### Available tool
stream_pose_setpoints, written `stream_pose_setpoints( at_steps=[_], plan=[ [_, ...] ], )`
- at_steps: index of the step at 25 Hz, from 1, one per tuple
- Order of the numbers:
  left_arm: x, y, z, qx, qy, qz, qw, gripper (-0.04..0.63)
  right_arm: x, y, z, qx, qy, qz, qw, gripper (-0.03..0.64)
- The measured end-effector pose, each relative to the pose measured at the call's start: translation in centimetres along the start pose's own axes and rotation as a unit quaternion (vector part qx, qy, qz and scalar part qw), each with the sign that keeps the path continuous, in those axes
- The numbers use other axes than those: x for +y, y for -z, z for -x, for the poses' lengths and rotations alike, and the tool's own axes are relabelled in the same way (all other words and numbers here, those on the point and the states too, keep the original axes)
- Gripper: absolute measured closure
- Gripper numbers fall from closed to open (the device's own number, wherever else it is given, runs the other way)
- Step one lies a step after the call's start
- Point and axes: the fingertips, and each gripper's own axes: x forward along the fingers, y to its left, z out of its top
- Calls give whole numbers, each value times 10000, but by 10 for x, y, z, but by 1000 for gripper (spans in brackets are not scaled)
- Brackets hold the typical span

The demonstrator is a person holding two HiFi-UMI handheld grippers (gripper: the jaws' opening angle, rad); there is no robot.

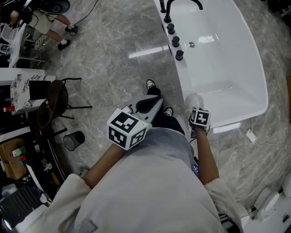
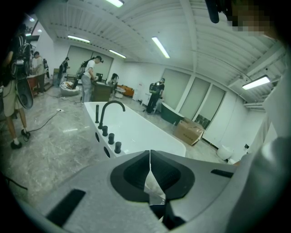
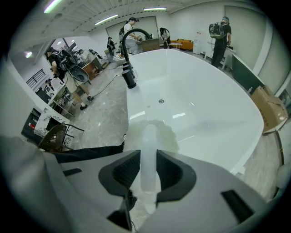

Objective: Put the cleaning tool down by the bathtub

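Observation:
The cleaning tool is white, with a slim handle and a fluffy head (image 1: 193, 101). My right gripper (image 1: 198, 119) is shut on its handle, and the head hangs over the near left corner of the white bathtub (image 1: 218, 68). In the right gripper view the handle (image 3: 148, 150) runs up between the jaws of my right gripper (image 3: 148, 159), with the bathtub (image 3: 195, 100) beyond. My left gripper (image 1: 146, 105) is shut and holds nothing, to the left of the tub above the person's shoes. In its own view my left gripper (image 2: 149, 153) has jaws that meet, and the bathtub (image 2: 136, 129) lies ahead.
A black faucet (image 1: 169, 6) and several black knobs (image 1: 175, 42) line the tub's left rim. A black chair (image 1: 57, 98) and a mesh bin (image 1: 72, 141) stand at the left. White fixtures (image 1: 268, 200) sit lower right. People stand further off (image 2: 88, 79), and a cardboard box (image 2: 188, 131) lies beyond the tub.

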Motion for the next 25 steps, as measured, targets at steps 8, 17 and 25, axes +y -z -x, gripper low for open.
stream_pose_setpoints(
  at_steps=[8, 17, 25],
  plan=[
    [-3, 2, -1, -3, 93, -37, 9999, 586, 2, 3, 4, -51, -58, -88, 9999, 518],
    [-2, 5, 1, -60, 159, 38, 9998, 586, 5, 3, 14, -101, -9, -77, 9999, 514],
    [1, 4, 3, -147, 171, 170, 9996, 586, 4, 3, 20, -63, 69, -38, 9999, 514]
  ],
)
